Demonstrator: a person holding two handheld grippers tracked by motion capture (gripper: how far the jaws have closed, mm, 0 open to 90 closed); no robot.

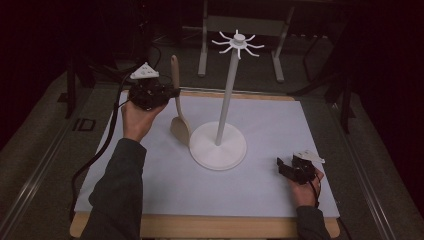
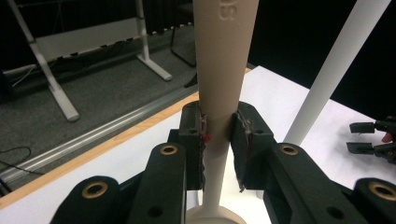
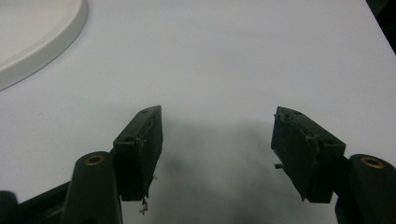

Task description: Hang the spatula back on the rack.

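A pale wooden spatula (image 1: 177,100) stands almost upright, blade down on the white mat just left of the stand's base. My left gripper (image 1: 172,93) is shut on its handle partway up; in the left gripper view the handle (image 2: 219,93) runs between the two black pads (image 2: 241,140). A white rack stand (image 1: 227,90) with a round base (image 1: 218,146) and a hook crown (image 1: 238,42) rises at the mat's middle. My right gripper (image 1: 281,165) rests low at the right front of the mat, open, with nothing between its jaws (image 3: 217,149).
A white mat (image 1: 270,190) covers the wooden table, whose edge (image 1: 200,226) shows at the front. The stand's pole (image 2: 336,70) is close to the right of the spatula. Metal table legs (image 1: 202,45) stand on the dark floor behind.
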